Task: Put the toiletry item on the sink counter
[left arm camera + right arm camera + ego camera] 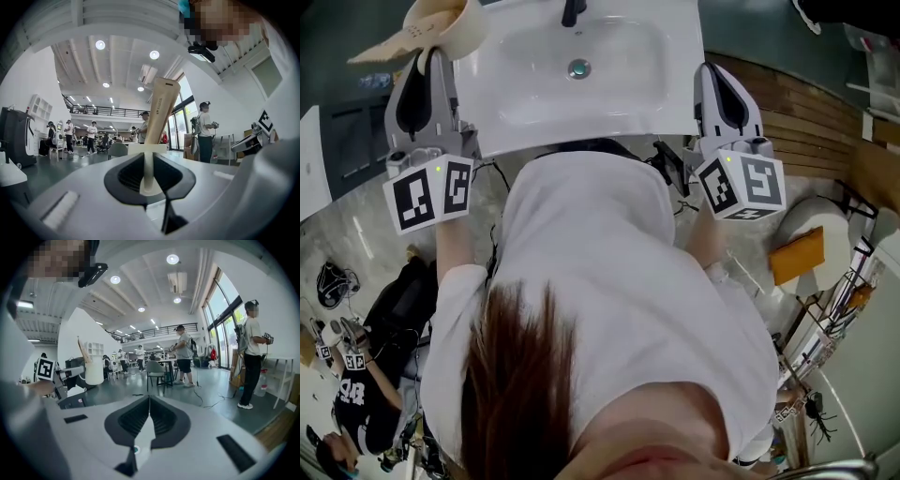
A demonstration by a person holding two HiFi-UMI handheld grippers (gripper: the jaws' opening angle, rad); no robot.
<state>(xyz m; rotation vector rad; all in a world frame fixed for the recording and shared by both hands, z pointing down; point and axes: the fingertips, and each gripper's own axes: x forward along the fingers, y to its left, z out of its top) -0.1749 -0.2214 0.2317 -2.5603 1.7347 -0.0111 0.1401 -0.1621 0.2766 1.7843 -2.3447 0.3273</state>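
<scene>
A cream cup (pixel 455 28) with a flat wooden piece (pixel 384 47) sticking out of it hangs over the back left corner of the white sink counter (pixel 534 117). My left gripper (pixel 431 54) is shut on the cup, just left of the counter. In the left gripper view a thin cream part of the cup (pixel 147 173) sits pinched in the left gripper (pixel 148 159), and the wooden piece (pixel 161 108) rises above it. The right gripper view shows the same cup (pixel 93 372) from the side. My right gripper (pixel 710 70) (pixel 149 399) is beside the counter's right edge, shut and empty.
The basin has a drain (pixel 578 67) and a dark faucet (pixel 572 11) at its back. Wooden slats (pixel 797 112) and an orange-brown bag (pixel 797 253) lie to the right. A person (pixel 366 375) is low on the left; others stand in the hall (pixel 253 348).
</scene>
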